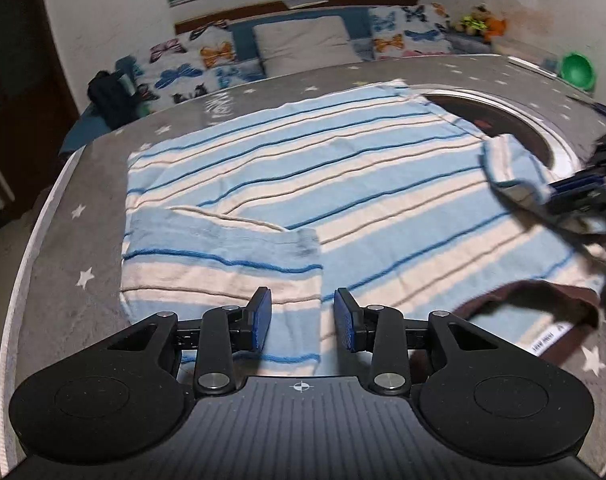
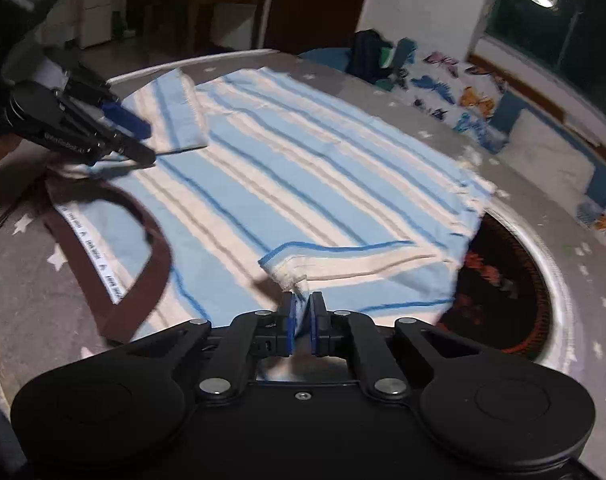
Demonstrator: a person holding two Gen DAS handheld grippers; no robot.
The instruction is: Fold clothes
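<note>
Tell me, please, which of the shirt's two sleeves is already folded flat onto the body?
The left-side sleeve, by the open left gripper; the right gripper holds the other sleeve.

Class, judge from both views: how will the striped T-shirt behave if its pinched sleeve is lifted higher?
The striped T-shirt is probably floppy: the sleeve pinched in the right tool bends and sags. It likely drags rather than slides, since it lies wrinkled on the fuzzy star-print cover.

striped shirt spread flat on the table, light blue / cream bands with thin dark blue lines, brown collar (label strip inside it); left sleeve folded in over the body, right sleeve lifted off the body, cuff pinched
</note>
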